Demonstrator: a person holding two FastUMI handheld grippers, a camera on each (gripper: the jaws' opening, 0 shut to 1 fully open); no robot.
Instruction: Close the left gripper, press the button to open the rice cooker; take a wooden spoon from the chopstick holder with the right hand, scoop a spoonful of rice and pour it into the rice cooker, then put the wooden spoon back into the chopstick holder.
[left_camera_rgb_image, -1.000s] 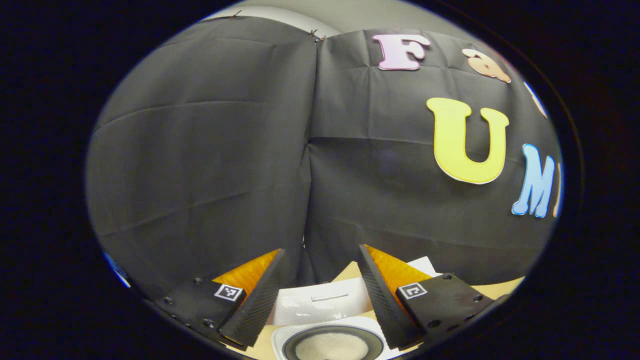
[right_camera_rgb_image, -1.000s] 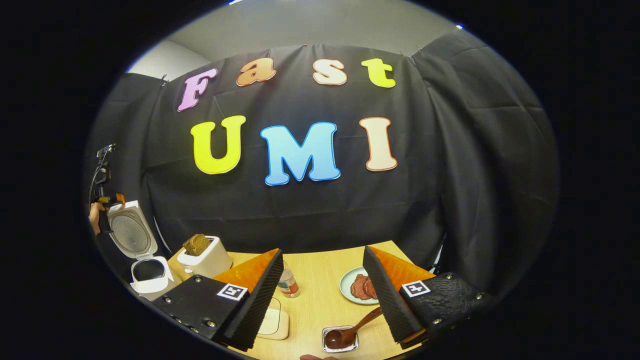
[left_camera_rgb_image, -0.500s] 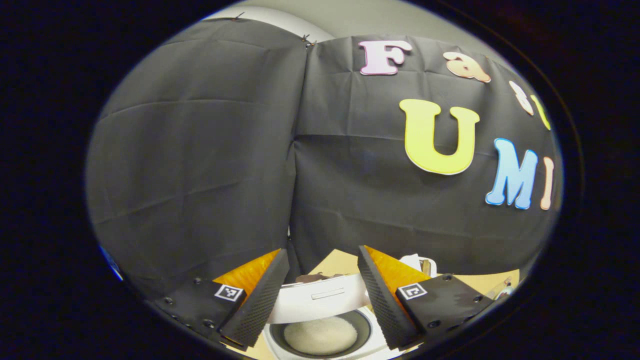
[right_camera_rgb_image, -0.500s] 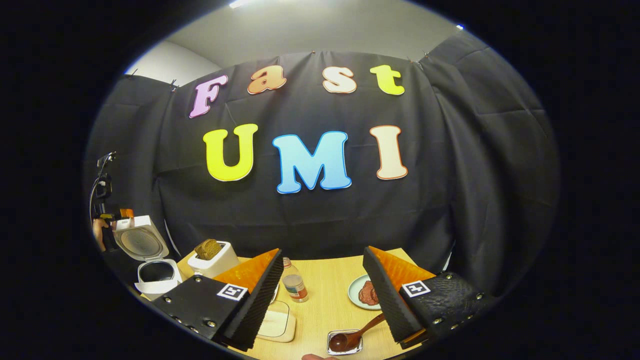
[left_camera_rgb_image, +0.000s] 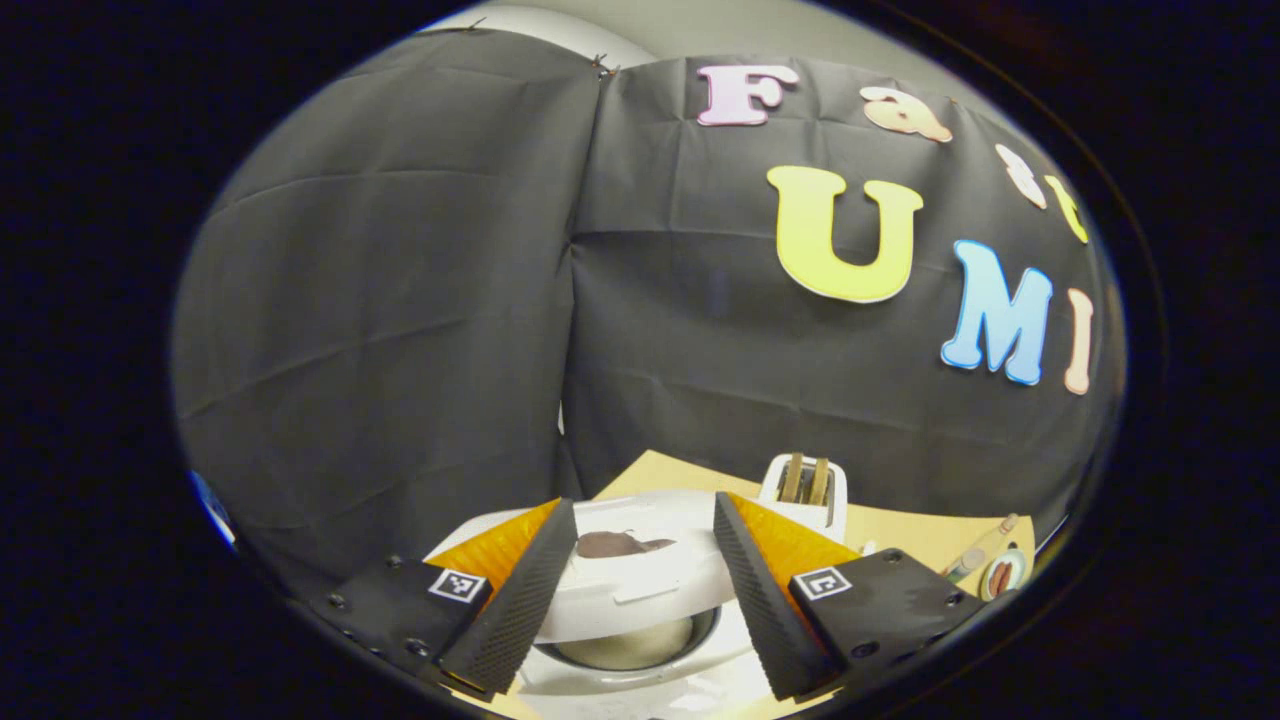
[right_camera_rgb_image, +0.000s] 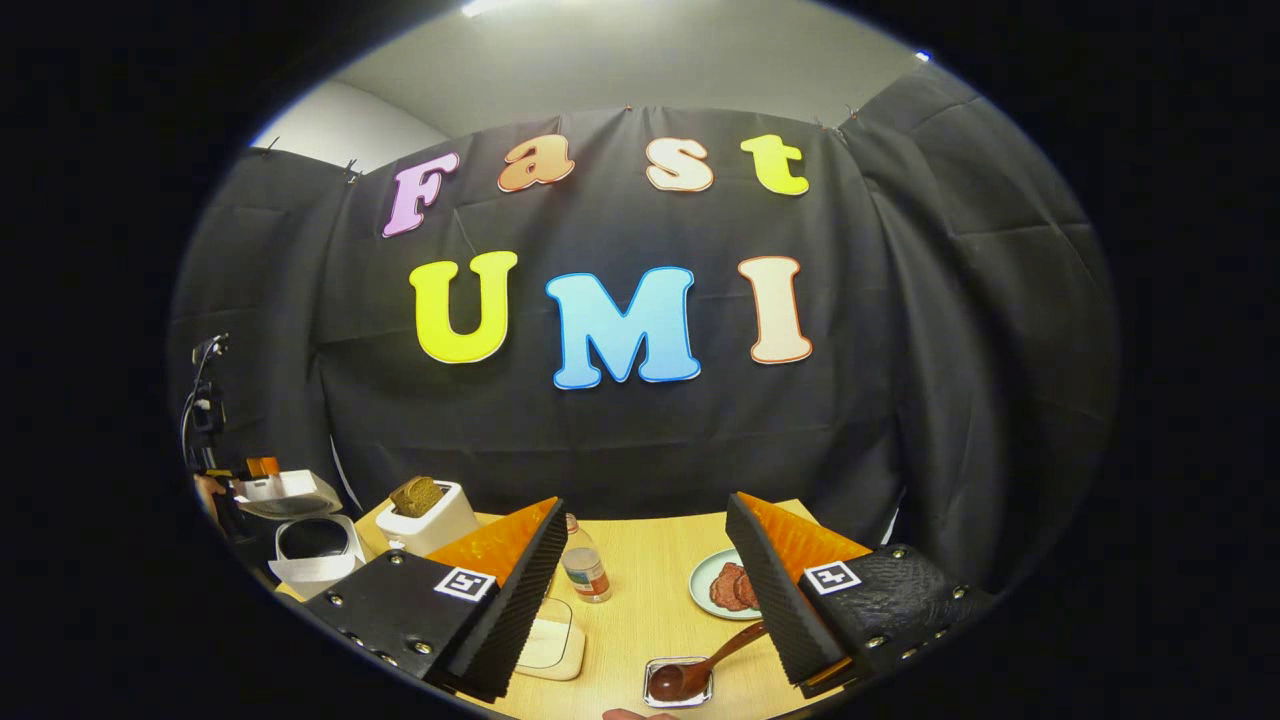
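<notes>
A: Wooden spoon (right_camera_rgb_image: 700, 668) lay back in its holder (right_camera_rgb_image: 678, 682), bottom centre; right gripper (right_camera_rgb_image: 650, 590) gaped empty.
B: Rice cooker (left_camera_rgb_image: 640, 585), lower centre, held rice, lid half-down between left gripper (left_camera_rgb_image: 640, 590)'s spread, untouching fingers.

A white rice cooker (left_camera_rgb_image: 640, 590) holds pale rice (left_camera_rgb_image: 630, 650). The toaster (right_camera_rgb_image: 425, 520) is white with brown bread (right_camera_rgb_image: 415, 493). The desk (right_camera_rgb_image: 650, 610) is light wood; the plate (right_camera_rgb_image: 703, 590) pale green; the wooden spoon (right_camera_rgb_image: 700, 670) dark brown.

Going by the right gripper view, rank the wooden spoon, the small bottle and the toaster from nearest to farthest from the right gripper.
1. Wooden spoon: low, beside the right finger of the right gripper.
2. Small bottle: farther back on the table, by the left finger.
3. Toaster: far left, near the wall.
</notes>
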